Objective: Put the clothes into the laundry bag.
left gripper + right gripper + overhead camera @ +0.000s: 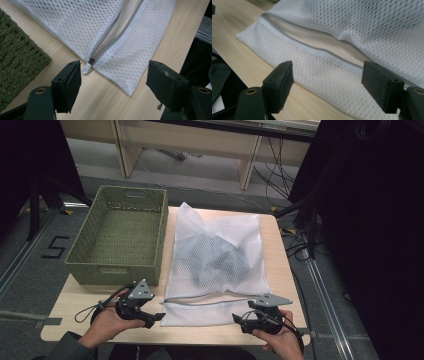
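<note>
A white mesh laundry bag lies flat on the wooden table with a dark grey garment inside. Its grey zipper runs across the near end and stands open. The white zipper pull sits at the bag's left corner. My left gripper is open at that corner, with the pull just ahead of its left jaw and nothing between the pads. My right gripper is open at the bag's near right edge, its jaws wide over the mesh below the zipper.
A green woven basket stands empty at the table's back left, right beside the bag. Its side is close to my left gripper. Cables and black stands sit on the floor to the right.
</note>
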Motion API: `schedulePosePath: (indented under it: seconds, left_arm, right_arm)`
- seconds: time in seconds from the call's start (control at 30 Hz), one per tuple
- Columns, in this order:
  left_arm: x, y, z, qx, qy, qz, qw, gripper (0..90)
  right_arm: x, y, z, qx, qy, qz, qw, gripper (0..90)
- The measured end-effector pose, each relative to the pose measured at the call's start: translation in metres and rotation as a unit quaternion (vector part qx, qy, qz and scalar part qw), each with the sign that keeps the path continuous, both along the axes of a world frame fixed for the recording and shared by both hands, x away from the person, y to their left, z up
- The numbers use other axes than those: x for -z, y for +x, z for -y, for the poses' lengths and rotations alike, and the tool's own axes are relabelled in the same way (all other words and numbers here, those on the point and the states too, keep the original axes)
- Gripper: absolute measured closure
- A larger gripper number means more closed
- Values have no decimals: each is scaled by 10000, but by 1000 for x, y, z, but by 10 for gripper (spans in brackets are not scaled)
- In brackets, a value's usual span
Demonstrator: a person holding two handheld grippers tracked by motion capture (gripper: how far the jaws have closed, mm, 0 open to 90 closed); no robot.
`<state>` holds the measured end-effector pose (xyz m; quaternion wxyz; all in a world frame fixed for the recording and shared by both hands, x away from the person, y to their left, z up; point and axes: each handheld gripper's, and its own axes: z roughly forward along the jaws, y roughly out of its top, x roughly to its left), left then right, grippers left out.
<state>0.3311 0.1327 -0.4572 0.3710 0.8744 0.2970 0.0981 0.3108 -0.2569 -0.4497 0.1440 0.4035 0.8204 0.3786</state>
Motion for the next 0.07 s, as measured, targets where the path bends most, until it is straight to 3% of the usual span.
schedulePosePath:
  seconds: [0.03,0.07]
  left_arm:
    - [0,0,0,-7,25,13,10000,272]
    - [0,1,-1,31,48,48,10000,272]
  right_arm:
    - [0,-1,-1,78,61,-101,9999,263]
    - [0,-1,-1,46,39,-65,10000,262]
